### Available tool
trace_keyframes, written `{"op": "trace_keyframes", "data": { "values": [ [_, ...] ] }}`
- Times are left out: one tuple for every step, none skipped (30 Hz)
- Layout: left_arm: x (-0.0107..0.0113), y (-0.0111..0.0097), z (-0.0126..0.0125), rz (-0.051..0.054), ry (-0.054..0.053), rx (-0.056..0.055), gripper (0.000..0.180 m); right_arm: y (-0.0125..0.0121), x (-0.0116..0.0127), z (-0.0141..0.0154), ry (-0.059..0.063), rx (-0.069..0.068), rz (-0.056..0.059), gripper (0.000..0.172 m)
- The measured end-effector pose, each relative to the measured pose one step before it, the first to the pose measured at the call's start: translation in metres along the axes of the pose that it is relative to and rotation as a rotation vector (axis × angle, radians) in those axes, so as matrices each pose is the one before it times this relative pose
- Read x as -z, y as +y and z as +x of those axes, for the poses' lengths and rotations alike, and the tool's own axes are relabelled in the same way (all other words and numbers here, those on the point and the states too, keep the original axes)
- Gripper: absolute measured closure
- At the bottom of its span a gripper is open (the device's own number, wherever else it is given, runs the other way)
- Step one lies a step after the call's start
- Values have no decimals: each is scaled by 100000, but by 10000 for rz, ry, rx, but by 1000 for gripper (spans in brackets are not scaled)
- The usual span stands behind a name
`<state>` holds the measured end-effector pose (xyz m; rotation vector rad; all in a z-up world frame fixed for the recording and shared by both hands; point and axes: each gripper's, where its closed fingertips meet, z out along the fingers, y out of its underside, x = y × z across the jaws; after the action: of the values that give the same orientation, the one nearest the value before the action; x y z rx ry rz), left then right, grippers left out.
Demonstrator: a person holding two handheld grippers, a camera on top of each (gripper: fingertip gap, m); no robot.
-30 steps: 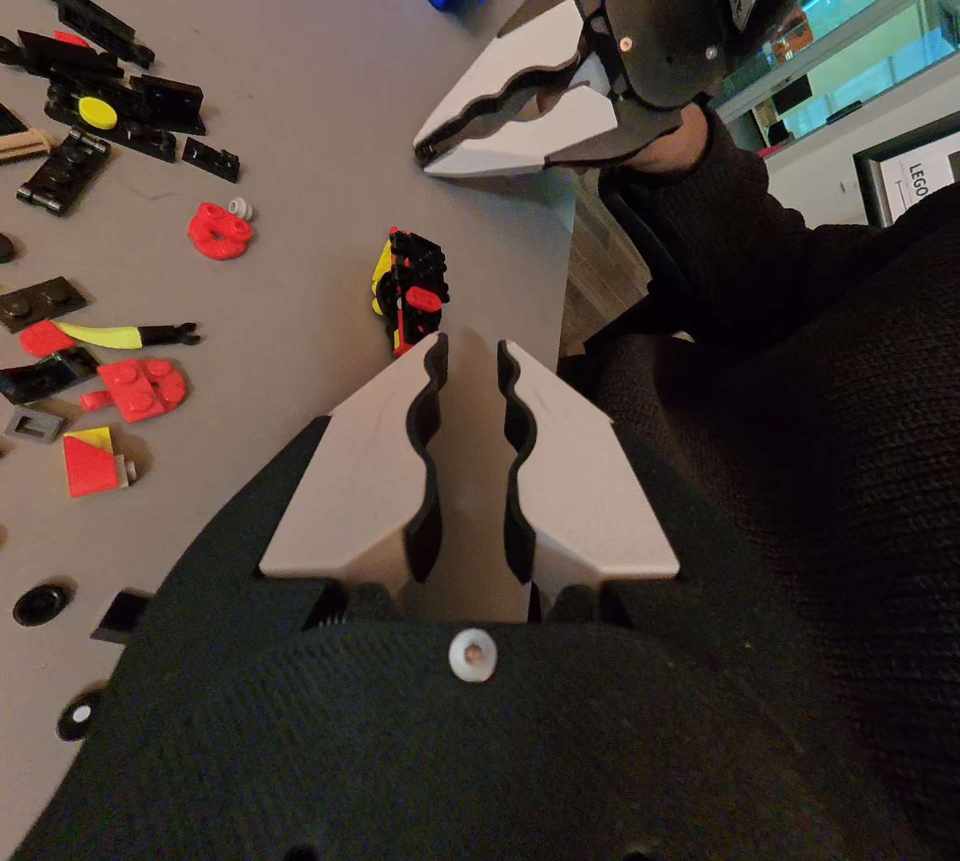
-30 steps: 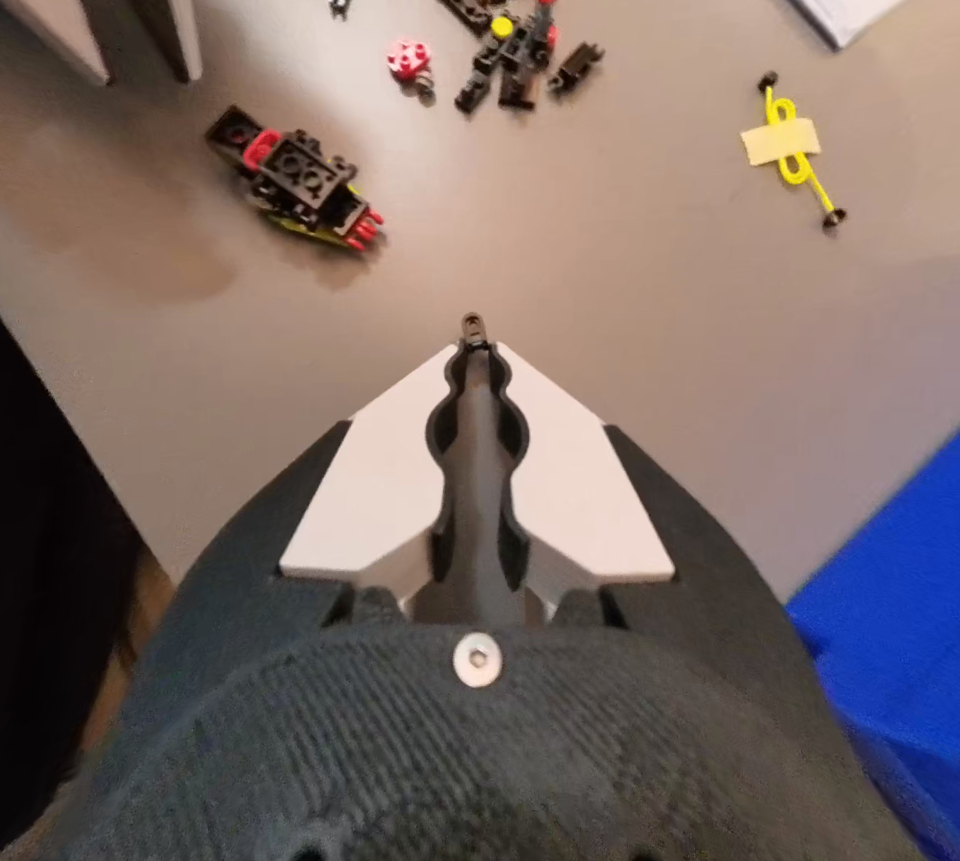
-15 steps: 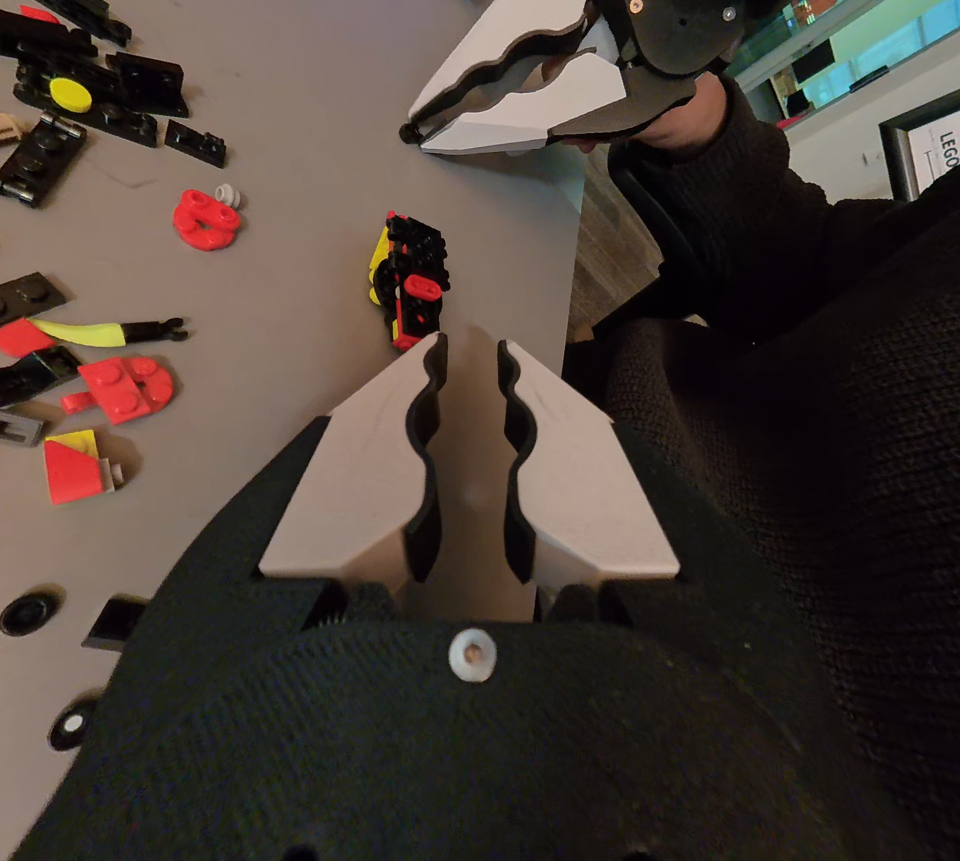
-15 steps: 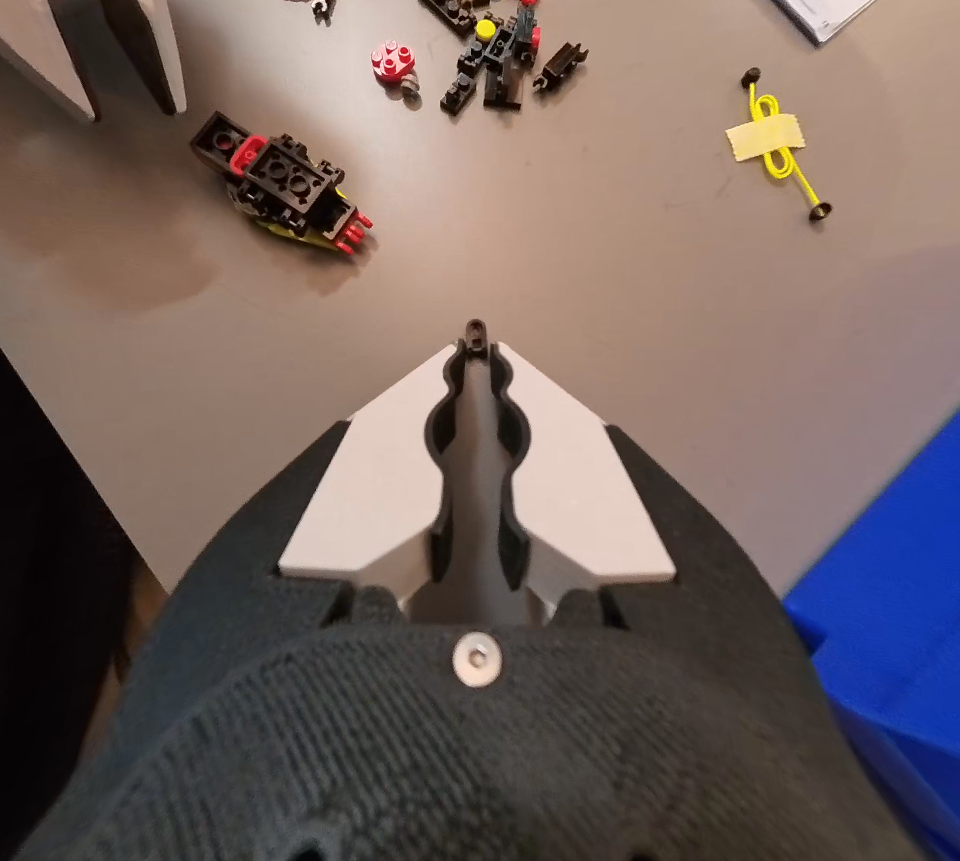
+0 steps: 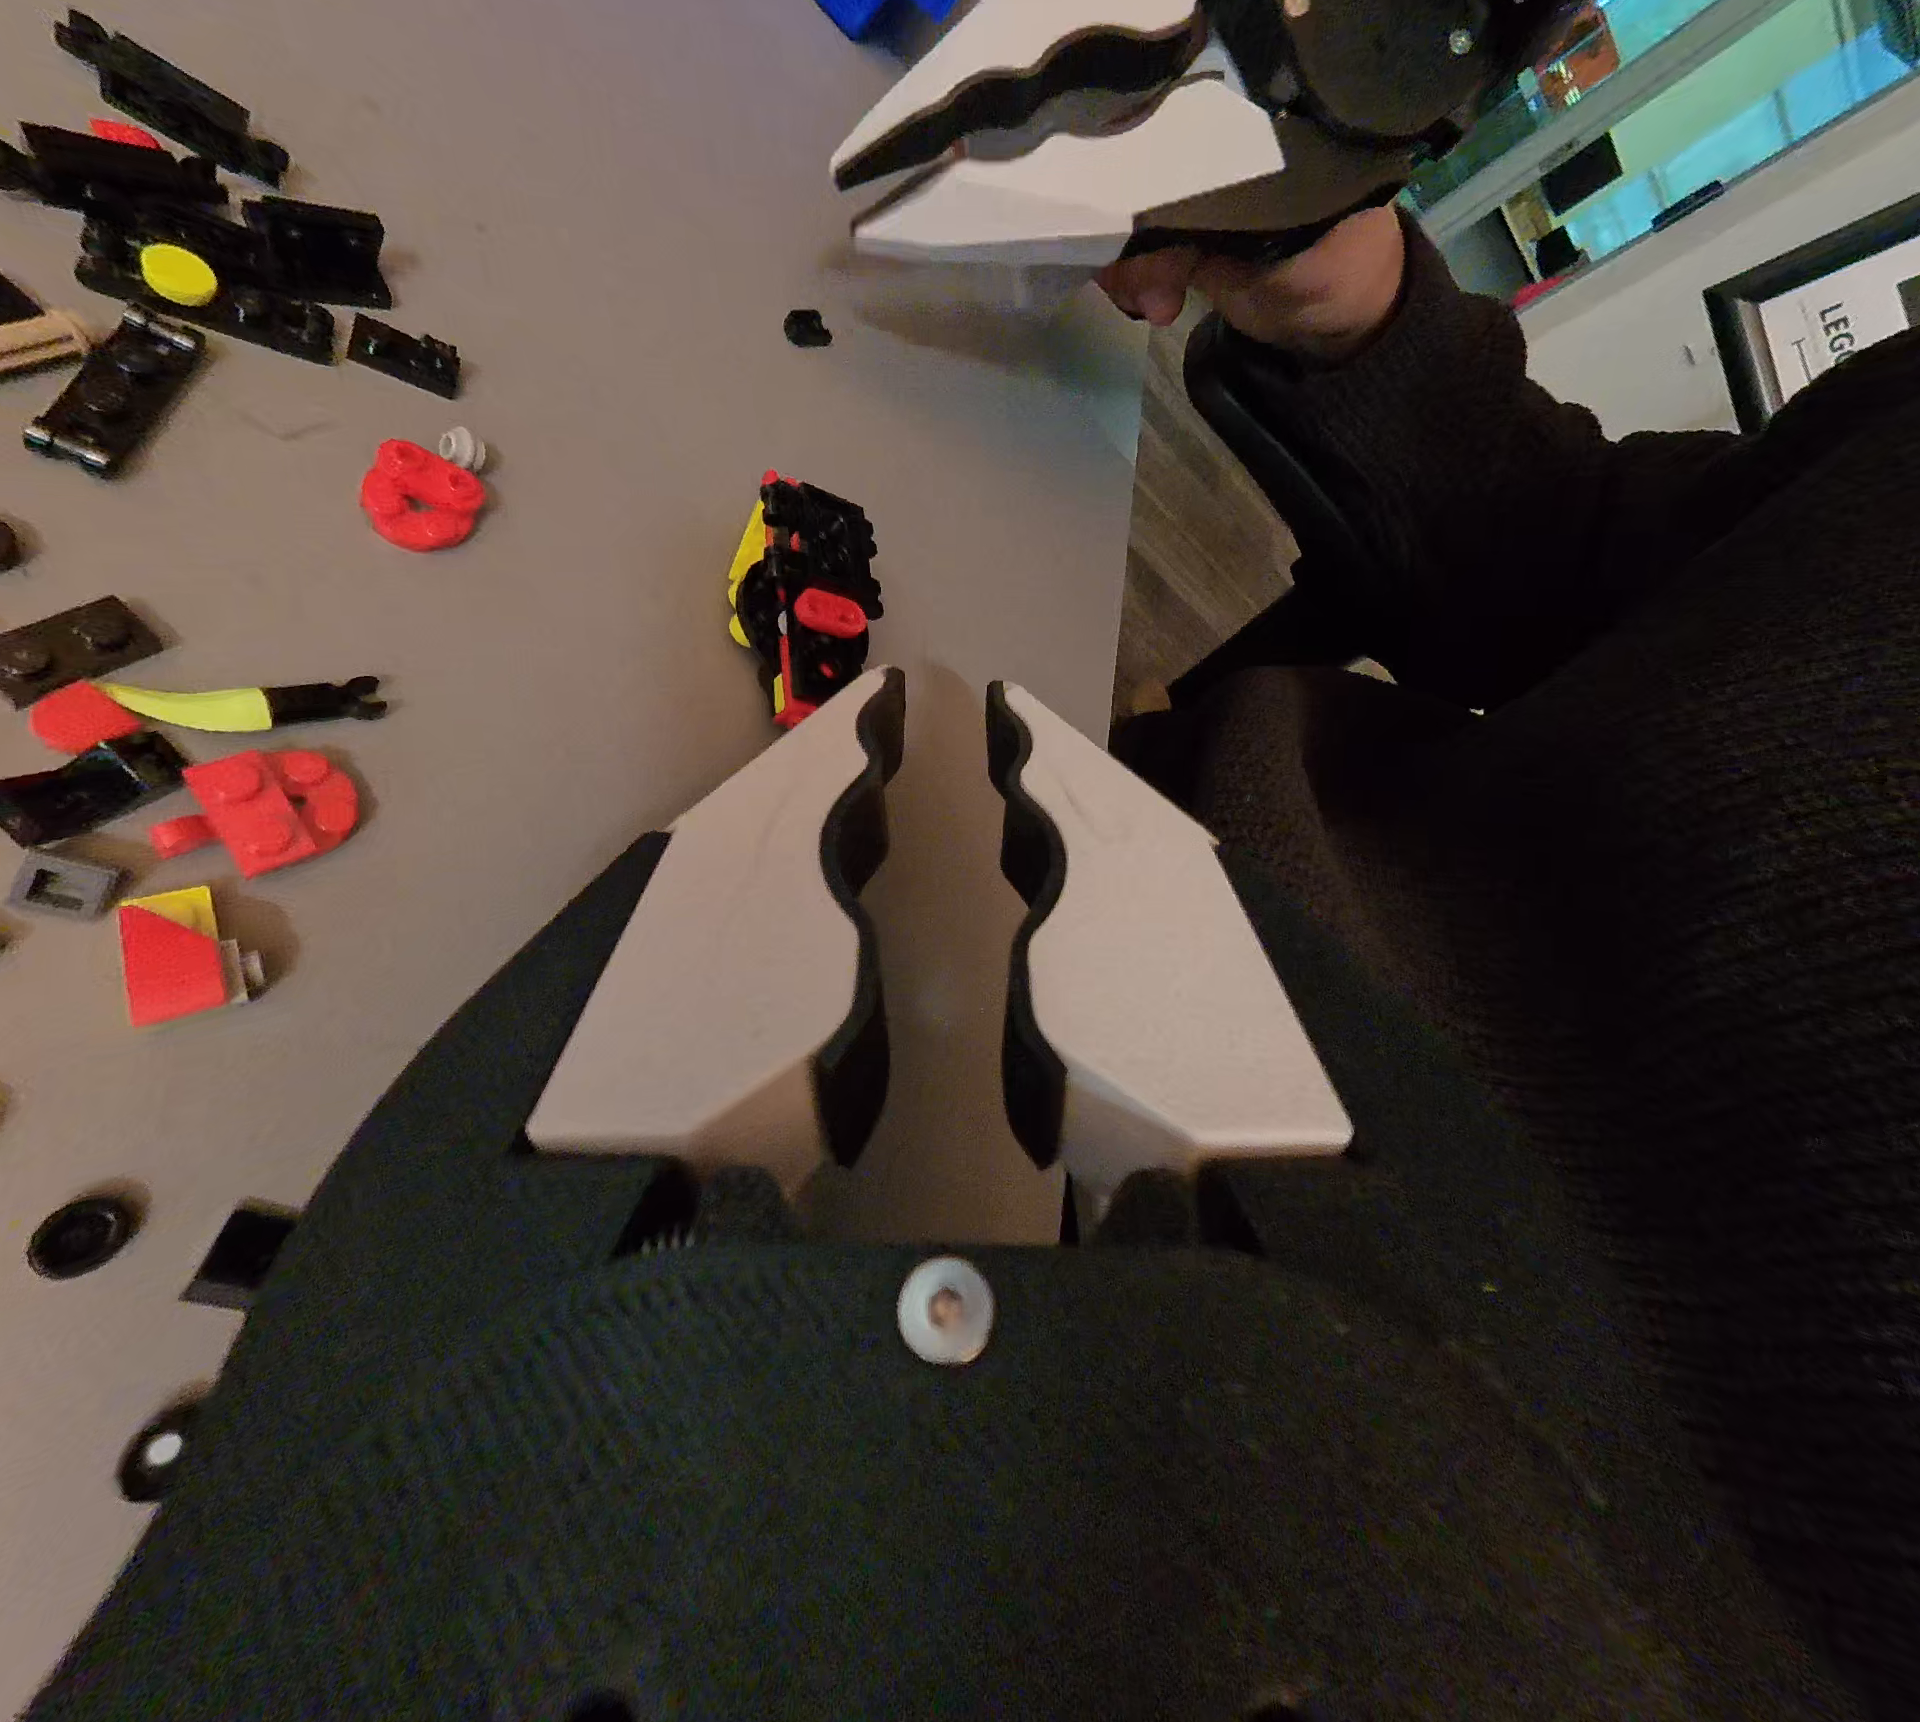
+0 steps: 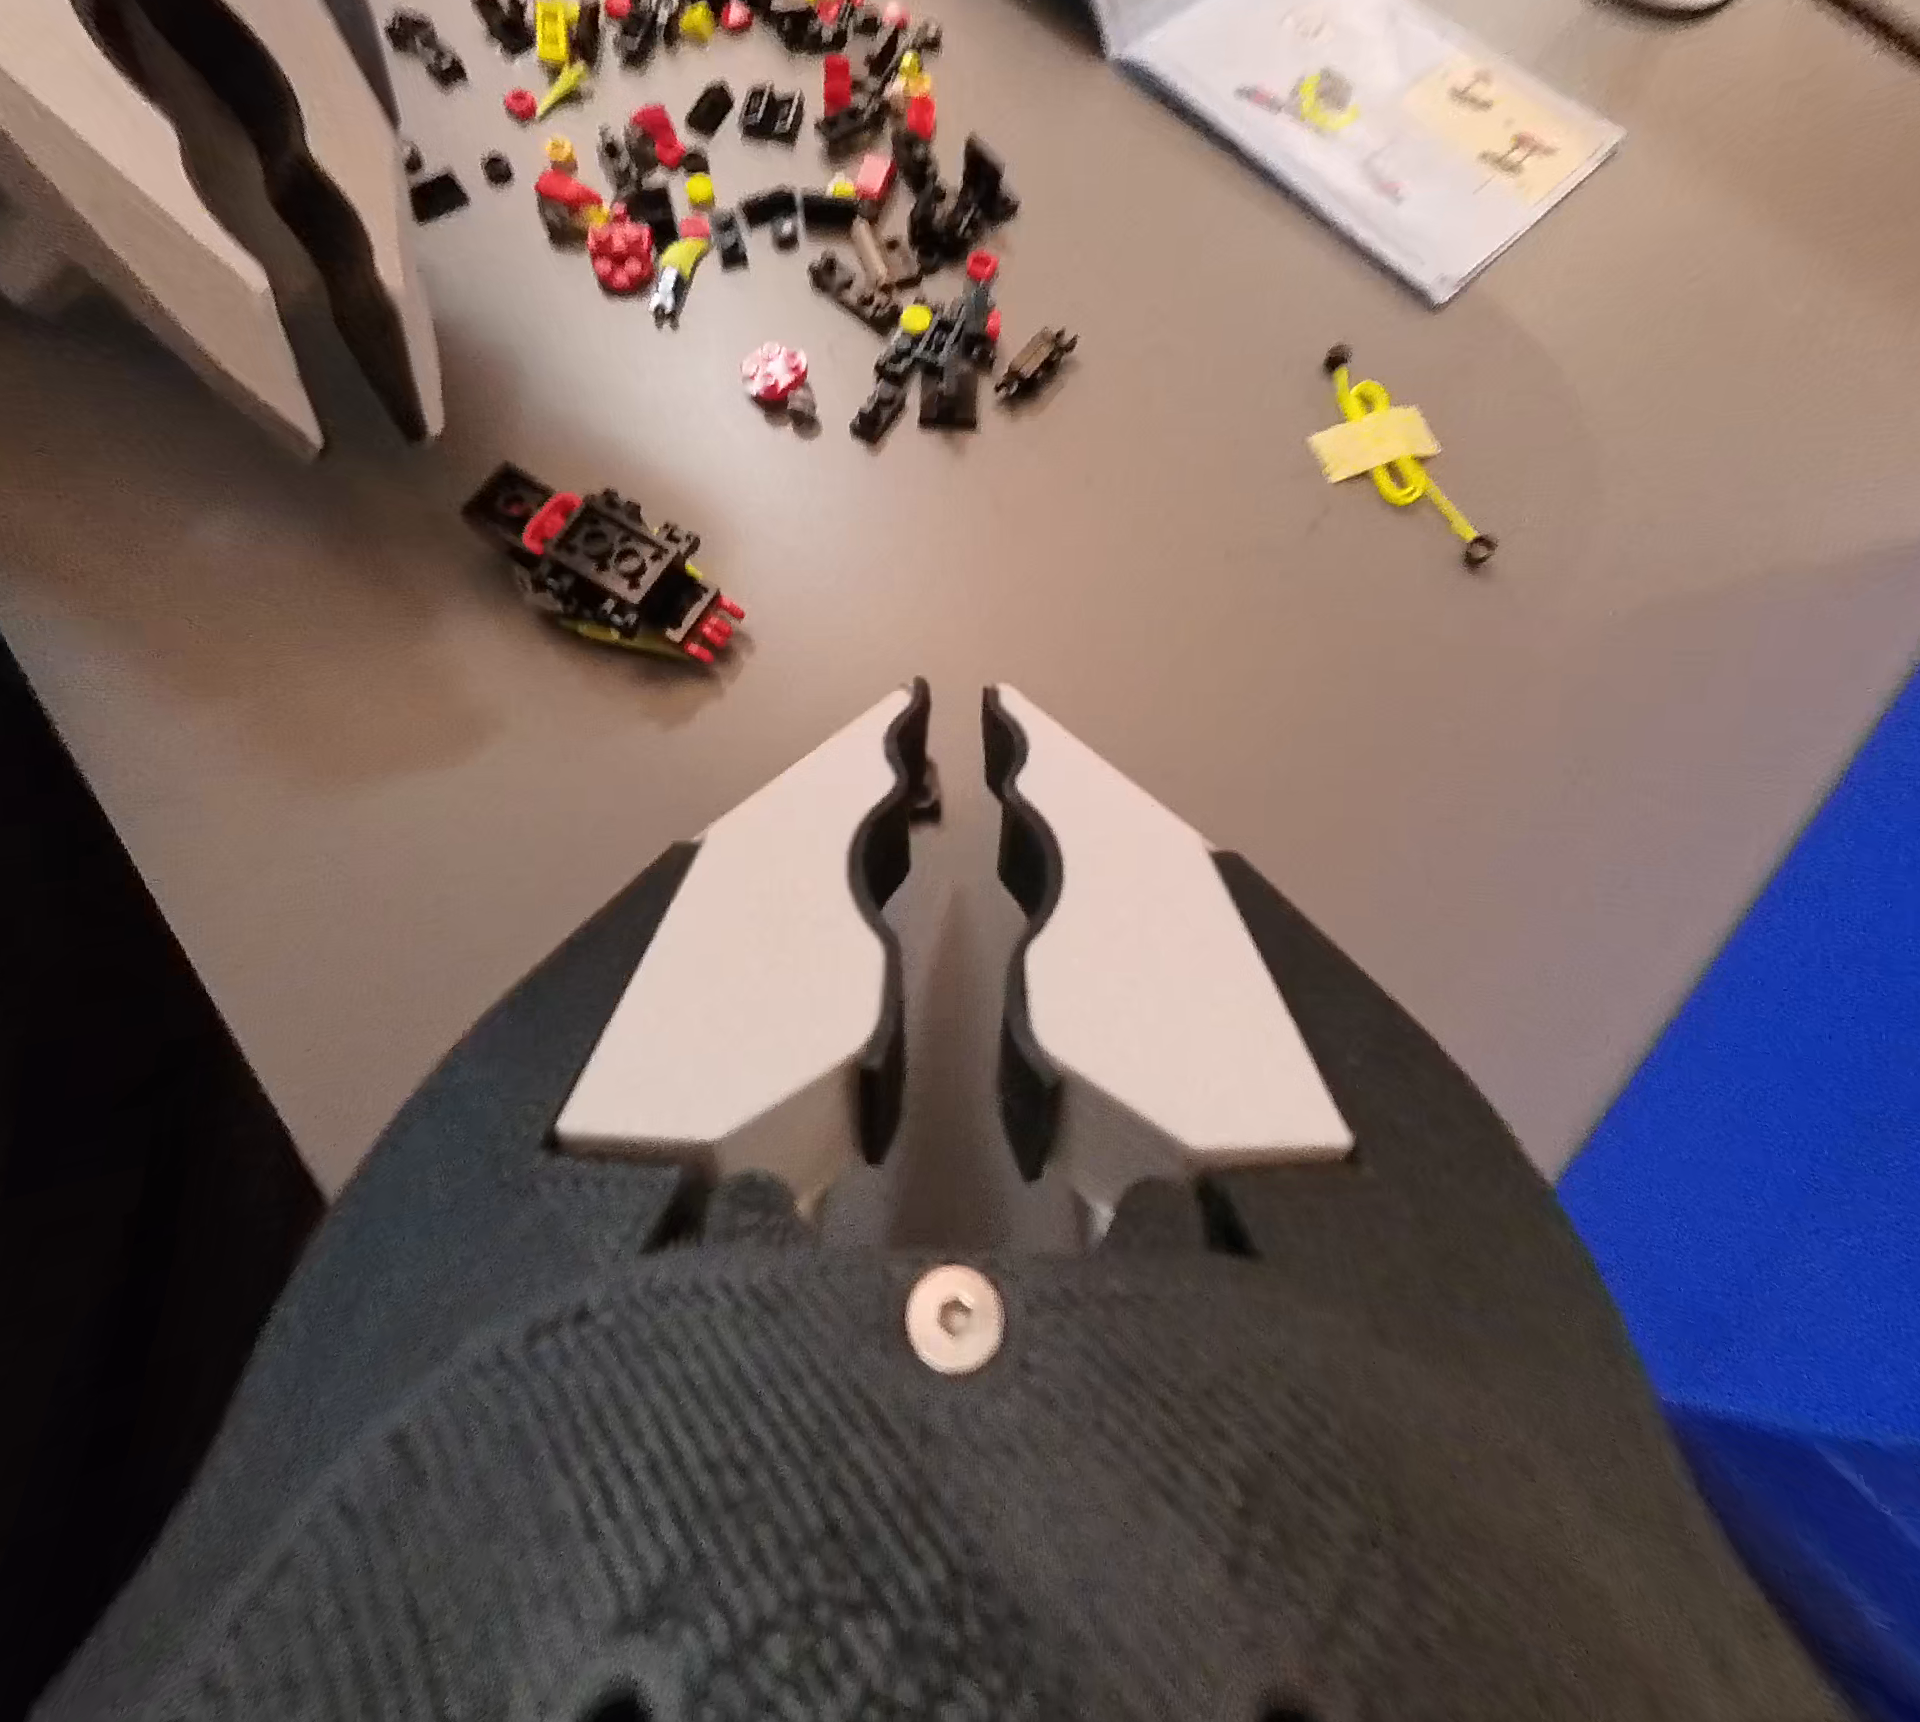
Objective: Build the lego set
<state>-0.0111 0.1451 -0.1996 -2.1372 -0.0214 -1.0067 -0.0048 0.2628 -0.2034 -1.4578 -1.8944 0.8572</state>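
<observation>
Released from the right gripper [image 6: 951,696], whose jaws were pinching it a second ago, the small black piece [image 5: 805,327] is now lying on the grey table [image 5: 623,62], just under and clear of that gripper's tips. The right gripper is hovering above it with its pads standing apart and nothing pressed between them; a hand [image 5: 1278,301] in a dark sleeve is gripping it from behind. Nearer the table's edge, the black, red and yellow brick model [image 5: 805,592] is lying on its side, and the left gripper [image 5: 943,680] is hanging just beside it, its left fingertip close to the model's red end, its jaws parted and bare grey tabletop showing between them. A red round piece [image 5: 421,493] is sitting farther out, and beyond it loose bricks [image 6: 727,114] are lying scattered. An open booklet [image 6: 1351,93], a taped yellow cord [image 6: 1387,451] and a blue bin [image 6: 1766,1153] are lying around the outskirts.
</observation>
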Motion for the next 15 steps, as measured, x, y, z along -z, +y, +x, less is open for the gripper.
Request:
{"op": "trace_keyframes", "data": {
  "values": [
    [120,-218,-45,100,-56,-73,168,-734,401,572,381,23,387,166],
    [279,-484,-140,243,-148,-155,170,-842,472,595,381,13,457,167],
    [485,-700,-316,347,-279,-245,170,-800,457,446,262,-42,459,169],
    [664,-811,-682,378,-471,-293,171,-671,396,292,141,-113,416,171],
    [846,-910,-1092,421,-659,-327,171,-510,302,168,47,-175,339,172],
    [991,-932,-1435,429,-789,-333,171,-358,197,81,-30,-210,241,172],
    [1096,-944,-1720,392,-859,-356,171,-218,111,1,-88,-214,146,172],
    [1184,-924,-1929,334,-929,-419,173,-94,31,-58,-118,-198,71,172],
    [1254,-938,-2048,375,-945,-469,175,28,-16,-81,-123,-166,14,172],
    [1245,-854,-2045,391,-898,-459,176,113,-53,-96,-114,-114,-33,172],
    [1152,-577,-2027,309,-837,-376,180,149,-62,-72,-78,-45,-61,172],
    [980,-180,-1858,164,-714,-268,180,112,-62,9,-10,32,-57,172],
    [794,243,-1481,-27,-489,-200,180,52,-33,82,55,99,-32,172],
    [572,655,-1044,-248,-272,-143,180,14,-14,138,91,140,-11,172],
    [367,851,-624,-363,-96,-95,180,26,-22,176,104,143,-7,172]
  ]
}}
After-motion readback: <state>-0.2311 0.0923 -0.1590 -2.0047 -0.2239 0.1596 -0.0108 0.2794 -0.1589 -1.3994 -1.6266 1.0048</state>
